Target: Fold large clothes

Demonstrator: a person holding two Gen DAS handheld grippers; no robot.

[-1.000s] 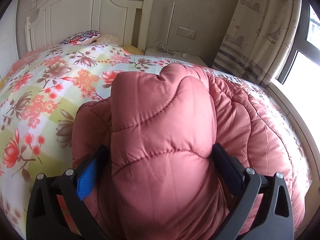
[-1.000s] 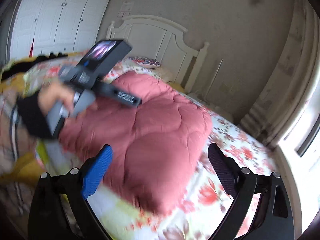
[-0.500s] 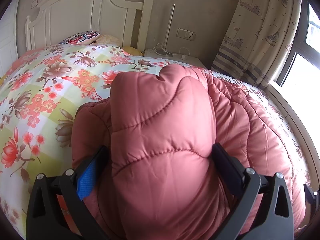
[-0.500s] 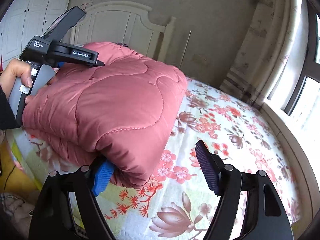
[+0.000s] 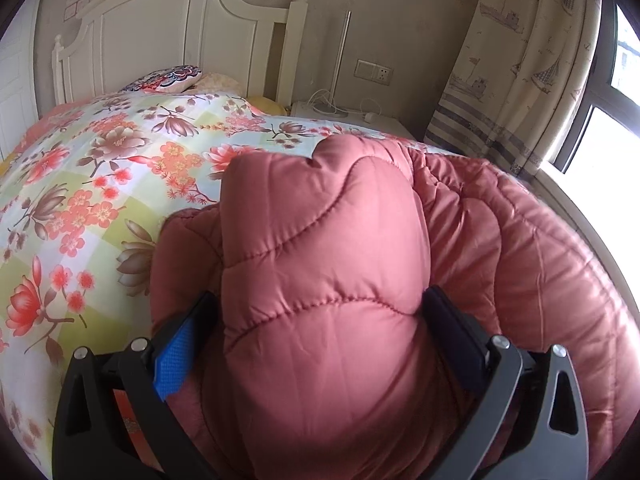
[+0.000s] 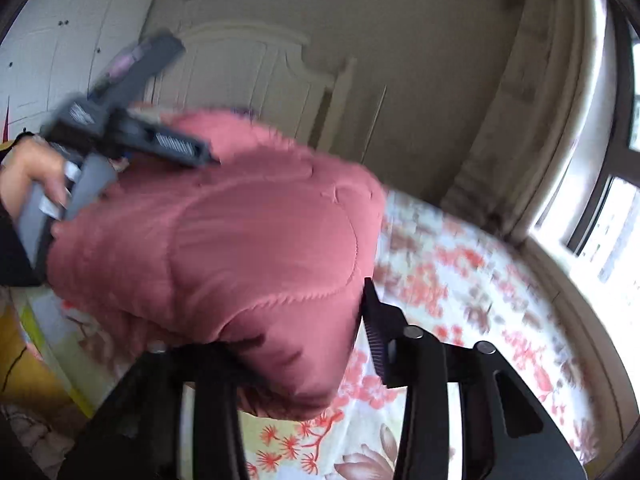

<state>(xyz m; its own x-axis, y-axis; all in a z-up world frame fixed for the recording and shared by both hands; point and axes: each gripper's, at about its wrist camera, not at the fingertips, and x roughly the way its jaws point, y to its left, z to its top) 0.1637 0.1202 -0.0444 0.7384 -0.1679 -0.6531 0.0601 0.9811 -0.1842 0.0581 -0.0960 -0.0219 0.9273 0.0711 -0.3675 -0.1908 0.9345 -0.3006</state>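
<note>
A pink quilted padded coat (image 5: 320,240) lies folded in a thick bundle on the flowered bedspread (image 5: 80,200). My left gripper (image 5: 316,300) is shut on a fat fold of it, one pad pressing each side. In the right wrist view, which is blurred, the coat's near corner (image 6: 240,240) sits between the jaws of my right gripper (image 6: 288,320). Those jaws are closing: the right pad (image 6: 374,320) presses the fabric and the left finger is hidden under it. A hand (image 6: 28,176) grips the left gripper's body (image 6: 132,136) at the coat's far side.
A white headboard (image 5: 160,40) and a patterned pillow (image 5: 168,78) stand at the bed's far end. A nightstand (image 5: 360,120) with cables sits beside it. A curtain (image 5: 512,60) and a window (image 6: 600,220) are on the right, a white wardrobe (image 6: 60,40) on the left.
My right gripper has come in onto the coat's near corner, rolled, and drawn its jaws together around the fabric. The left gripper keeps the same hold and has not moved.
</note>
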